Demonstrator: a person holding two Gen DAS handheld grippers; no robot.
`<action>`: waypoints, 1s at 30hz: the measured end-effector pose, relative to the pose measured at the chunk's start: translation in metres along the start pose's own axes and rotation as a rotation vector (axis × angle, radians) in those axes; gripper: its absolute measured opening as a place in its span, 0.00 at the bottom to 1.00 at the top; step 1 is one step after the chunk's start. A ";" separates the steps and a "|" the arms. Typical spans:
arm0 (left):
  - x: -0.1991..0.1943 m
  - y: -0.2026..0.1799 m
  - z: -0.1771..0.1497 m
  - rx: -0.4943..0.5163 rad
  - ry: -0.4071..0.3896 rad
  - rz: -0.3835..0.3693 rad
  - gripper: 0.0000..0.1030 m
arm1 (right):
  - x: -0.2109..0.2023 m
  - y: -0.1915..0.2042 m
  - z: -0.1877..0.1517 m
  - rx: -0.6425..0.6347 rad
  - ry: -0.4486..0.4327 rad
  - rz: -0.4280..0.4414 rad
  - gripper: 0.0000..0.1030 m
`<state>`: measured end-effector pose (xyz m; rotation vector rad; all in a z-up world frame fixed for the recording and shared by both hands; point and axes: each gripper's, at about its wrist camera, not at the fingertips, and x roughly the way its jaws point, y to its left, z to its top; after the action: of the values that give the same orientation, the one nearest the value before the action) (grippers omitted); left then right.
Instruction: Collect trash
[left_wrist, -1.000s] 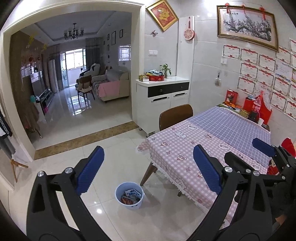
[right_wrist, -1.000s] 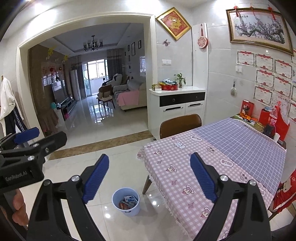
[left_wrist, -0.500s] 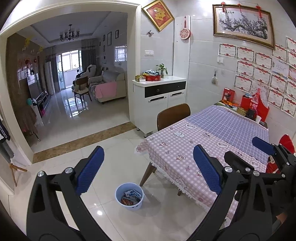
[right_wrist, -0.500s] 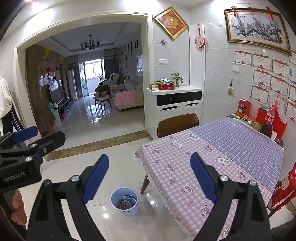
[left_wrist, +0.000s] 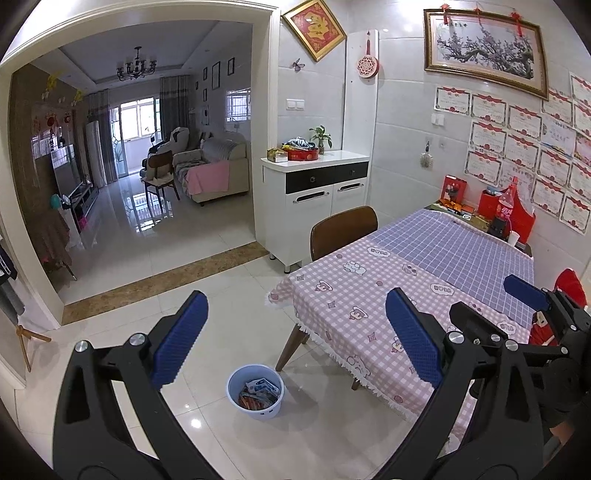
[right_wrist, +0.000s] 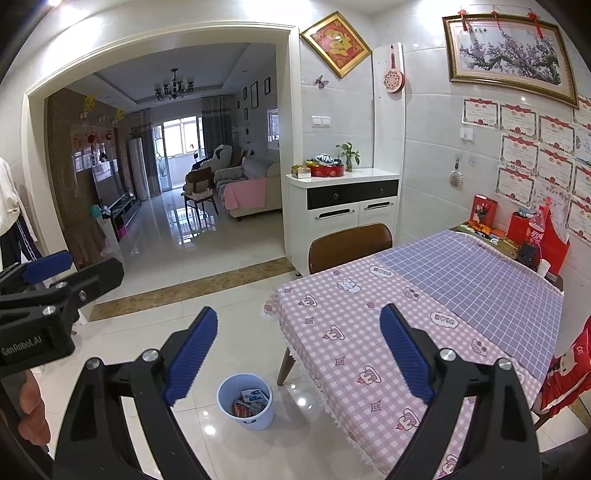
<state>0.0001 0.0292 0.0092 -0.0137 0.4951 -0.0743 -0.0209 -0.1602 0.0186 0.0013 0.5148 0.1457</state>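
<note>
We find the trash bin (left_wrist: 255, 391) on the floor tiles just off the tabletop's (left_wrist: 369, 314) fringed corner, wrappers inside it. A brown chair (left_wrist: 343, 230) is tucked at the far edge, a white cabinet (left_wrist: 317, 199) behind it. Only the right view shows fingers (right_wrist: 31, 413) gripping the left gripper's (left_wrist: 293, 341) handle. Both the left and the right gripper (right_wrist: 299, 352) tilt downward, jaws spread wide and empty.

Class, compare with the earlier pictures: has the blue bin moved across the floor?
No. The bin sits by the same table leg as before.
</note>
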 end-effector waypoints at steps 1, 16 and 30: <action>0.000 0.000 0.000 0.000 0.000 -0.002 0.92 | 0.000 0.000 0.000 0.000 0.001 0.000 0.85; 0.004 0.001 0.003 -0.011 0.002 -0.003 0.92 | 0.004 -0.001 0.000 0.001 0.011 -0.001 0.85; 0.005 0.000 0.002 -0.012 0.004 -0.006 0.92 | 0.016 -0.002 0.002 0.009 0.022 -0.006 0.86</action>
<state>0.0060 0.0286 0.0088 -0.0268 0.4992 -0.0773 -0.0057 -0.1601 0.0121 0.0068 0.5371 0.1382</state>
